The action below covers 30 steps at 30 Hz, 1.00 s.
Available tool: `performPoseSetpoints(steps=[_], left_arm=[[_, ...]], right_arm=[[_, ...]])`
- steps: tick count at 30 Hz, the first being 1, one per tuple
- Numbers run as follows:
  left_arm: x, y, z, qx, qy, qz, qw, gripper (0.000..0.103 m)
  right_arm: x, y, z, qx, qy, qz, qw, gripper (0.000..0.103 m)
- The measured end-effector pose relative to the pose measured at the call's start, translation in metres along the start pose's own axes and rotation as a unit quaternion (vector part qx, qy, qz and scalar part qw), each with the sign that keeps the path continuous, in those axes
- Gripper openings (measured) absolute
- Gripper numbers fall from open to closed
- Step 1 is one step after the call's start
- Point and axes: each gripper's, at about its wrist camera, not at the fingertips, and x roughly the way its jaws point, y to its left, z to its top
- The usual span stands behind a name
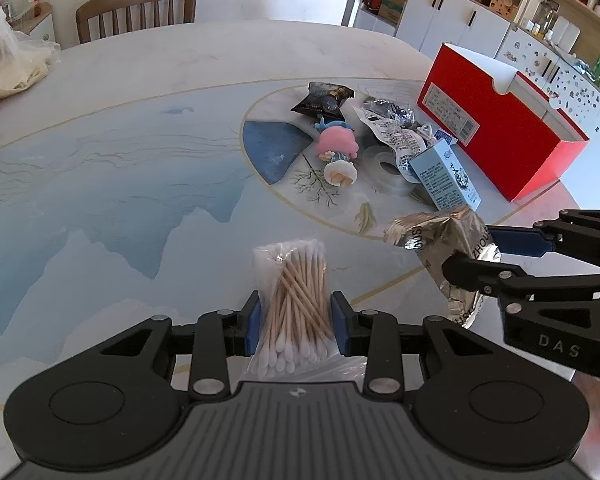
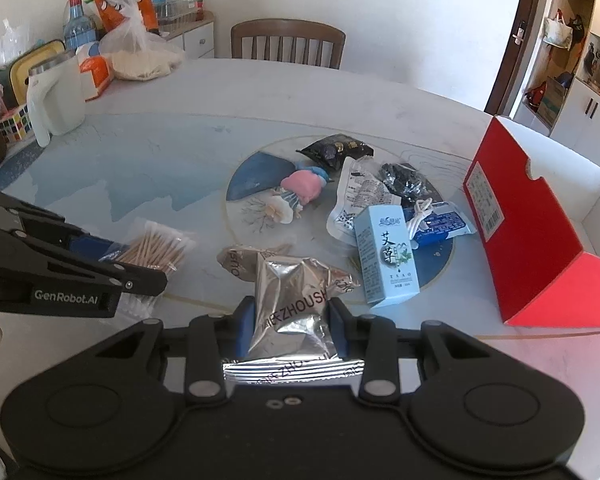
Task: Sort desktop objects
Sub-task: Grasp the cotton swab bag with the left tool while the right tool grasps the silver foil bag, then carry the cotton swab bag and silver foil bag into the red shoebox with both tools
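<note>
nearest, the left hand-held gripper [image 1: 296, 322] is clamped on a clear bag of cotton swabs [image 1: 296, 300], its blue pads pressing the bag from both sides, most likely so the loose swabs move as one bundle. just to its right, the right hand-held gripper [image 2: 290, 320] is closed on a crinkled silver foil packet [image 2: 292, 300]; gripped at its near end, the packet juts forward over the surface [image 2: 148, 152]. whether either item is lifted clear of the surface cannot be told for certain. with one item in each grip, both look ready to be carried to a sorting place, probably the open red box [image 2: 540, 240] standing at the right.

beyond them lies the unsorted pile: a pale blue carton [image 2: 388, 256] standing near the foil packet, a pink-haired toy figure [image 2: 296, 192] on its side, a roll of clear tape [image 1: 388, 176], a white printed pouch [image 2: 360, 200], a blue wipes pack [image 2: 444, 222] with a white cord on it, and a dark snack bag [image 2: 336, 150] furthest back. the carton stands between the right hand-held gripper and the box, so a low path risks knocking it over.

at the far edge are a wooden chair [image 2: 288, 42], a white jug [image 2: 54, 100] and a puzzle cube [image 2: 16, 122], well apart from the pile.
</note>
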Motion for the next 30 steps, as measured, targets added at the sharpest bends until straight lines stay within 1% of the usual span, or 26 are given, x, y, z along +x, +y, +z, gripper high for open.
performPoseSetpoints(steps=[6,14,21,23,30], left_arm=[[-0.015,-0.007,0.003,0.001,-0.006,0.0,1.0,0.034],[-0.038,-0.027,0.018,0.003,-0.021,-0.003,0.9998,0.034],[-0.053,-0.047,0.037,-0.001,-0.029,-0.009,0.9995,0.034],[-0.057,-0.054,0.044,0.017,-0.044,-0.001,0.9989,0.034],[-0.069,-0.078,0.067,0.015,-0.058,-0.014,0.9981,0.034]], right_arm=[[-0.024,-0.01,0.007,0.006,-0.023,0.014,1.0,0.037],[-0.052,-0.039,0.019,0.021,-0.043,0.033,0.998,0.037],[-0.077,-0.073,0.032,0.03,-0.066,0.039,0.997,0.037],[-0.083,-0.084,0.036,0.031,-0.07,0.039,0.996,0.037],[-0.102,-0.124,0.048,0.037,-0.087,0.044,0.995,0.037]])
